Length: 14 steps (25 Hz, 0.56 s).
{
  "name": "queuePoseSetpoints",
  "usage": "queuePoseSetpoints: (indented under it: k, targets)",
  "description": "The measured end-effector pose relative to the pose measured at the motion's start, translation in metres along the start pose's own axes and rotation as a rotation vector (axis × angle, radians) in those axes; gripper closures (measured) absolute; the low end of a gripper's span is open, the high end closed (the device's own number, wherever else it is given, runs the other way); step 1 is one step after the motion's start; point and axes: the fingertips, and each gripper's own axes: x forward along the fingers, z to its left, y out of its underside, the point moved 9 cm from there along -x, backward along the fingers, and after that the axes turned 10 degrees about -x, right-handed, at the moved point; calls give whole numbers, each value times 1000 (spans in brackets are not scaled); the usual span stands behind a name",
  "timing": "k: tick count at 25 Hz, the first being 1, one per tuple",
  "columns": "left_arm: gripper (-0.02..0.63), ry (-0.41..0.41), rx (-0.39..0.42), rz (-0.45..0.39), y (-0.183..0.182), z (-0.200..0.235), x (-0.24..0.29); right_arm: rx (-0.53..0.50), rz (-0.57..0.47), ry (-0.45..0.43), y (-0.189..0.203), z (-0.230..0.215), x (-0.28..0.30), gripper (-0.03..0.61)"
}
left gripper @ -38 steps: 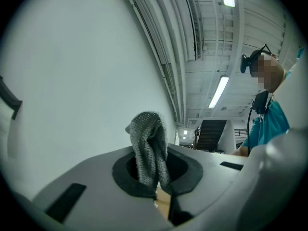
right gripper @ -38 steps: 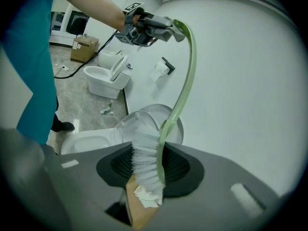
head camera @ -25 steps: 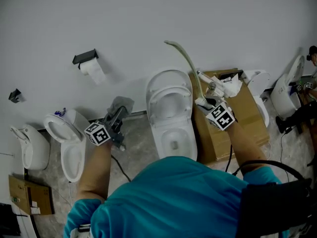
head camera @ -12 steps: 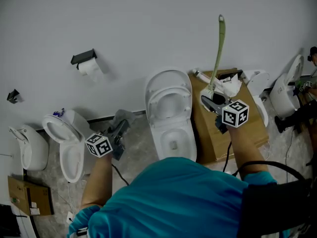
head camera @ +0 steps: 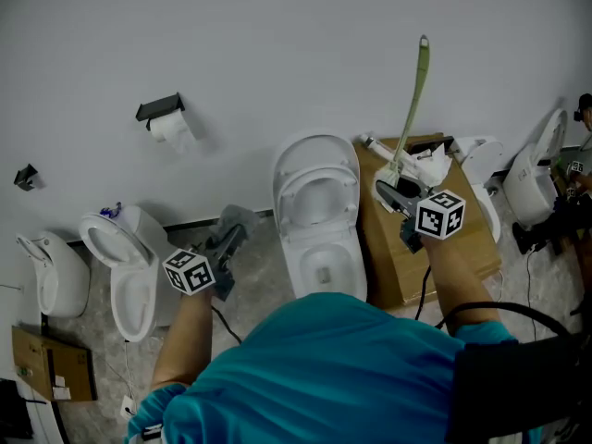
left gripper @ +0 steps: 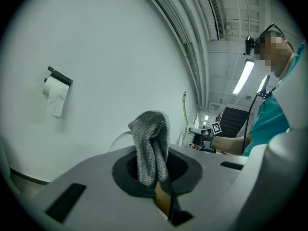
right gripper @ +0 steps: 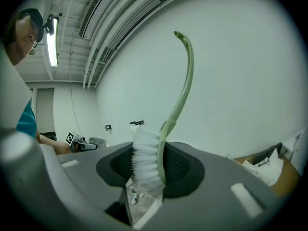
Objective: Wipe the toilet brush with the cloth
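- So, in the head view you're at the step just before the wipe. Your right gripper [head camera: 392, 189] holds the toilet brush [head camera: 413, 95] with its green handle standing up against the wall. Your left gripper [head camera: 231, 236] carries the grey cloth [head camera: 239, 218] out to the left. The two are well apart, with the white toilet [head camera: 289, 239] between them, so the cloth isn't touching the brush yet.
- In the same view, the toilet's lid is up and I see nothing in the bowl but its own drain. The cardboard box [head camera: 467, 225] under your right hand is shut, with crumpled white wrapping [head camera: 433, 165] lying on top, not inside. A second toilet [head camera: 120, 294] at far left looks empty too.
- In the left gripper view, the jaws are pinched together on the cloth. It stands up from the pads in a loose fold, enough, I'd judge, to wrap round a handle.
- In the right gripper view, the jaws are clamped on the bristle end, with white bristles and green spine between the pads. That leaves the handle free along its length.
- Next, I'd say, you need to carry the cloth across above the toilet to the handle, hold the brush steady and run the free fold along it. You can't reach the bristles while they're gripped.
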Motion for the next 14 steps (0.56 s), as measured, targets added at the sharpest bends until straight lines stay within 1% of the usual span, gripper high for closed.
queuePoseSetpoints:
  k: [14]
  targets:
    - [592,2,-1,14,2,-7,-3,-38,15,-19,-2,8,1,434]
